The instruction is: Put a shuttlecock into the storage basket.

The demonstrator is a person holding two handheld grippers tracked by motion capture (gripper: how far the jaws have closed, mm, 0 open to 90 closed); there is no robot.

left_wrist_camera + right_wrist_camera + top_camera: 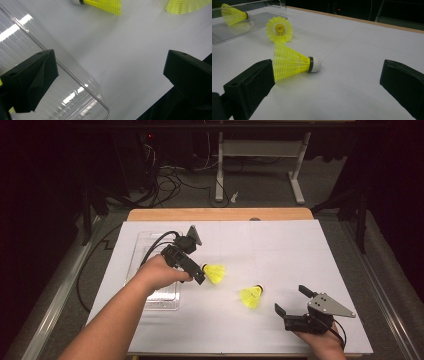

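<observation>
Two yellow shuttlecocks lie on the white table. One shuttlecock [215, 273] [102, 4] [279, 29] rests just past the tip of my left gripper [193, 271] [110, 72], which hangs open and empty over the right edge of a clear plastic tray [150, 242] [75, 77]. The other shuttlecock [251, 296] [187, 5] [294, 63] lies on its side, white cork to the right, close ahead of my right gripper [292, 300] [327, 82], open wide near the front right of the table. A third shuttlecock [233, 15] lies inside the tray [262, 6].
The white sheet [280, 245] covers a wooden table [220, 214]. Beyond its far edge are cables and a desk frame [260, 155] on the floor. A cable [155, 242] trails from my left gripper over the tray.
</observation>
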